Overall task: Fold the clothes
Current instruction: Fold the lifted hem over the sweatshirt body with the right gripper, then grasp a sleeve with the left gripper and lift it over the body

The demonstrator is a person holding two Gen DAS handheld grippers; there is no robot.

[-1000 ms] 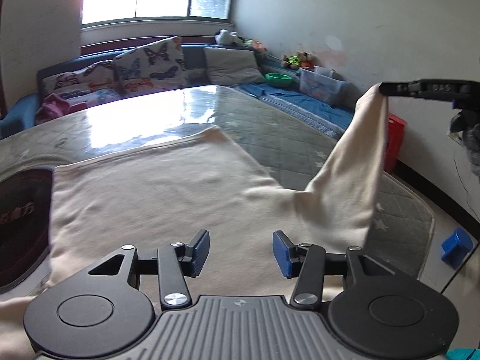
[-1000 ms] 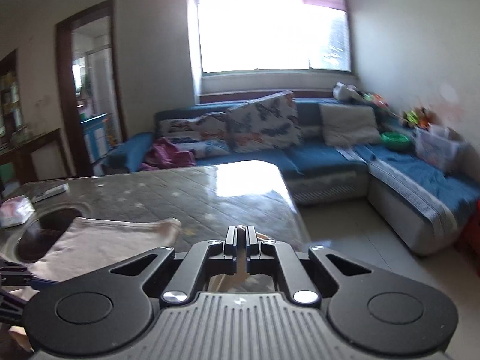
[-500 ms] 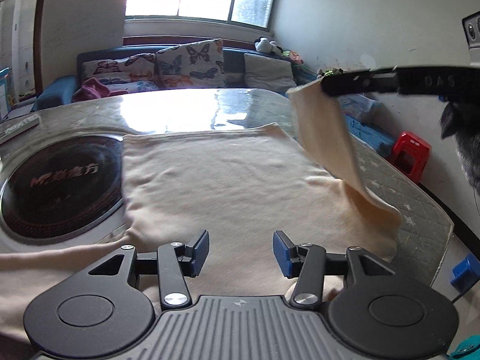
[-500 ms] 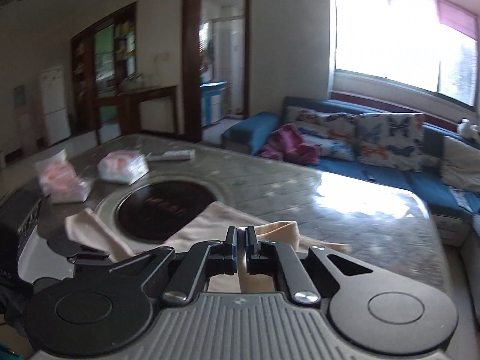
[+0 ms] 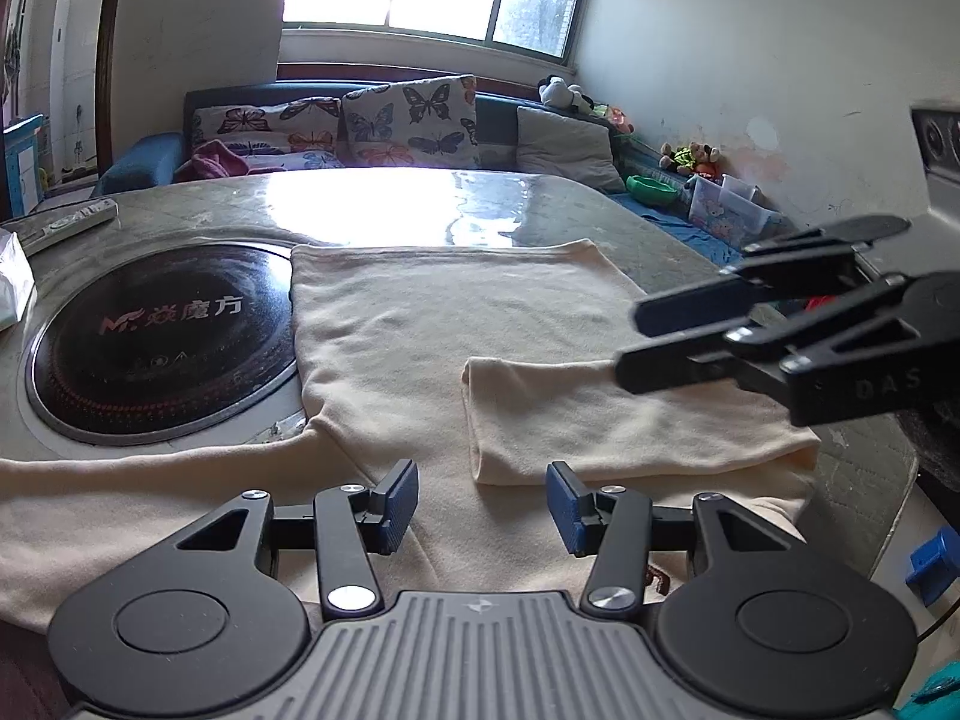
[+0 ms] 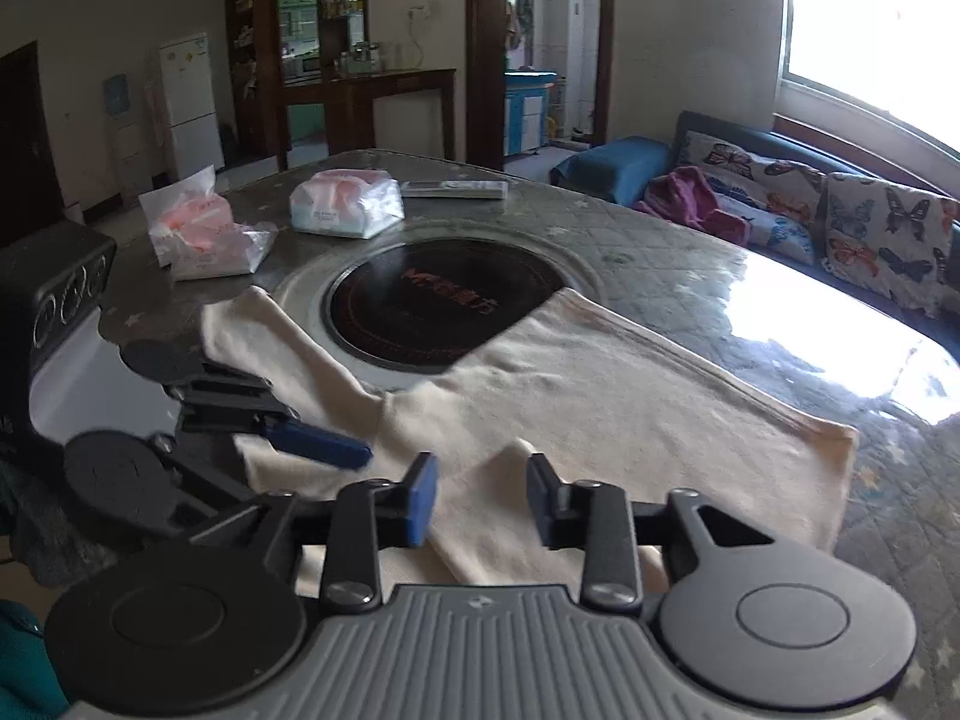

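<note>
You have a cream shirt (image 5: 432,330) on a grey-green star-quilted desk (image 5: 660,246); black cooktop (image 5: 162,330) with red lettering; butterfly-print cushions (image 5: 408,114) behind.

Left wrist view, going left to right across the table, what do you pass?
White bag → remote → black hob → cream shirt → folded sleeve → right tool, open.

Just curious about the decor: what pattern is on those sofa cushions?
Butterflies, printed on a pale fabric. The cushions show best in the left wrist view.
</note>
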